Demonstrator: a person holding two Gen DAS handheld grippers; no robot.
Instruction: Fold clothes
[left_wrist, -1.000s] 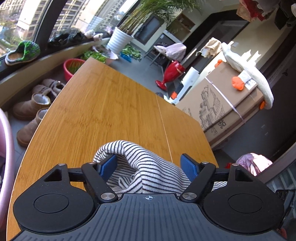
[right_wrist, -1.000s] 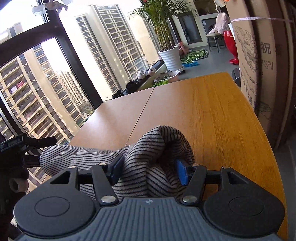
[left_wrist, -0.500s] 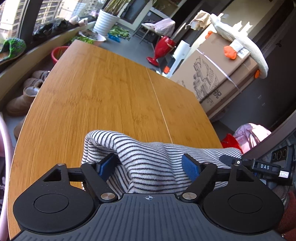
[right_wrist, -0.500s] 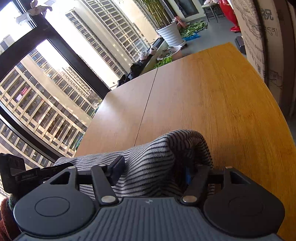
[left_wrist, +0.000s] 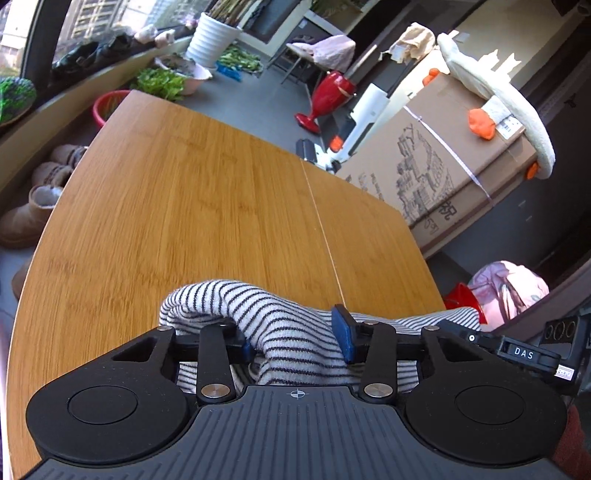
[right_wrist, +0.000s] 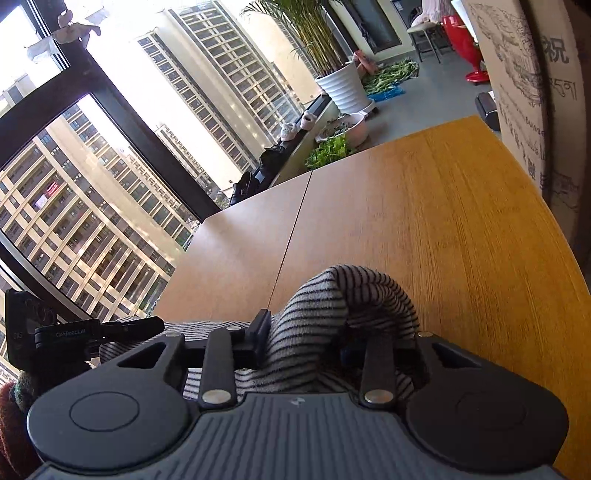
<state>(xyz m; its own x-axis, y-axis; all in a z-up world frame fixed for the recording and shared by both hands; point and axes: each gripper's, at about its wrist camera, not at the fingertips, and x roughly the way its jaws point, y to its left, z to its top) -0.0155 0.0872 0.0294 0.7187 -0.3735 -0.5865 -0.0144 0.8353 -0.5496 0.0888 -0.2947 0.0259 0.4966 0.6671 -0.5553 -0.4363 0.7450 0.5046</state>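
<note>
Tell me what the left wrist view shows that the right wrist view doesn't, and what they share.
Only the left wrist view: brown boots on the floor, a red basin, and a plush goose on top of the cardboard box.
Only the right wrist view: the window with apartment towers outside.
Both: the wooden table, and the striped garment pinched between each gripper's fingers, left gripper and right gripper.
</note>
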